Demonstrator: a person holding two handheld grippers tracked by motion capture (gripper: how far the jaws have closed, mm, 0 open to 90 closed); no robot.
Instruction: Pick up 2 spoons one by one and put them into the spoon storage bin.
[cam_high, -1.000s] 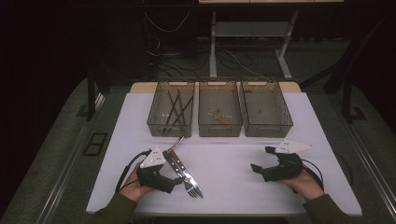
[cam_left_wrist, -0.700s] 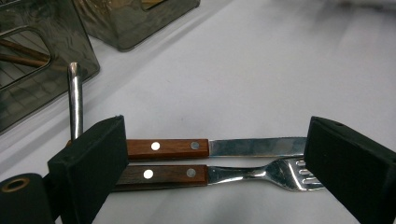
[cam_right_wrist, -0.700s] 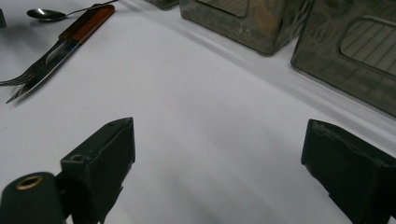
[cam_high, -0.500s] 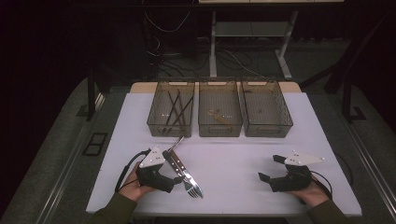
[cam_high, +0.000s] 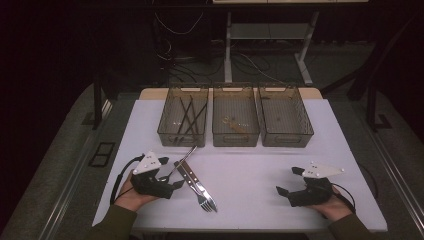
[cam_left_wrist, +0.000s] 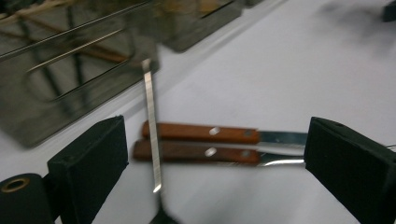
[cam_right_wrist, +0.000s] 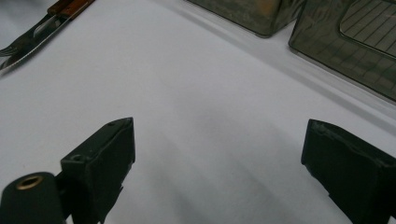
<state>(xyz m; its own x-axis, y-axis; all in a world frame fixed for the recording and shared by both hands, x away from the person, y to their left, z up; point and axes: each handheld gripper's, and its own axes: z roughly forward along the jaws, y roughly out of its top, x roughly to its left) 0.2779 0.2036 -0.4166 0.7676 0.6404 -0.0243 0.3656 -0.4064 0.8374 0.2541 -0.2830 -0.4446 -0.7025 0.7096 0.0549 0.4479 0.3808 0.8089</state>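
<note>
white table (cam_high: 250, 175) in my high view, three smoked-plastic bins in a row at the far side: left bin (cam_high: 183, 120) has dark sticks in it, middle bin (cam_high: 235, 120) a few small bits, right bin (cam_high: 285, 117) looks near bare. left gripper (cam_high: 172, 181) sits at the near left, hand behind it, jaws wide. just beside its tips lie a wooden-handled knife (cam_high: 192, 180) and fork (cam_high: 196, 187), side by side, tips toward the near edge. a thin metal utensil (cam_high: 182, 159) lies across their handle ends, angled up toward the left bin. right gripper (cam_high: 290, 182) is at the near right, well apart from the cutlery, jaws wide, nothing between them, resting low on the table.

left gripper view: jaws wide open, nothing held. knife (cam_left_wrist: 219, 134) and fork (cam_left_wrist: 205, 153) lie crosswise between the jaws on the table, brown handles with rivets, touching along their length. the thin metal utensil (cam_left_wrist: 152, 126) crosses over the handles near the left jaw. left bin (cam_left_wrist: 70, 70) wall is close behind. blurred, so can't tell what sort of utensil the thin one is.

right gripper view: jaws wide, bare table between them. knife and fork tips (cam_right_wrist: 28, 44) at the top left corner, far off. bin walls (cam_right_wrist: 345, 42) at the top right.
</note>
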